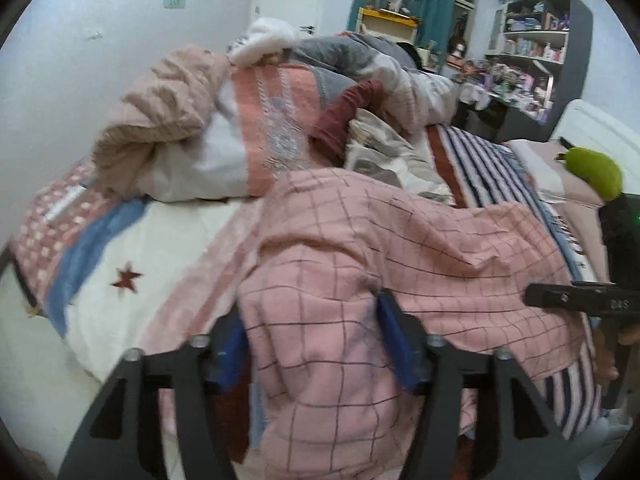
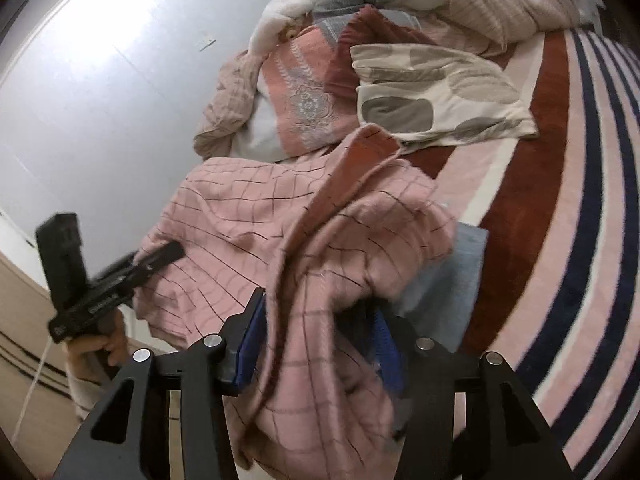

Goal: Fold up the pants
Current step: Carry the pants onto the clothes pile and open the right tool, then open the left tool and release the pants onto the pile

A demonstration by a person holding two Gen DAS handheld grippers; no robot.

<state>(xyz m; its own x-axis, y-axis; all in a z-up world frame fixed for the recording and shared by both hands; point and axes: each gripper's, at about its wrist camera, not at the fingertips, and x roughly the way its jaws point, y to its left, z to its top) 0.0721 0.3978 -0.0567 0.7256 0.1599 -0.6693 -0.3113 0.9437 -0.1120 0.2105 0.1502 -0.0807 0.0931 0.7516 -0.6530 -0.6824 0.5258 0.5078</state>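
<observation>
The pink checked pants (image 1: 380, 240) lie crumpled on the bed, bunched toward me. My left gripper (image 1: 316, 340) stands open over the near edge, its blue pads apart with a fold of the pants loose between them. In the right wrist view the pants (image 2: 260, 220) drape in a ridge down the middle. My right gripper (image 2: 320, 340) is open too, a thick fold hanging between its pads without being pinched. The left gripper's fingers (image 2: 160, 258) rest on the pants' left edge, held by a hand (image 2: 104, 344).
The bed carries a striped pink, navy and rust blanket (image 2: 560, 200). A heap of quilts and pillows (image 1: 224, 120) and a leaf-print cushion (image 2: 432, 92) lie behind the pants. A green toy (image 1: 592, 172) sits at the right, cluttered shelves (image 1: 532, 52) beyond.
</observation>
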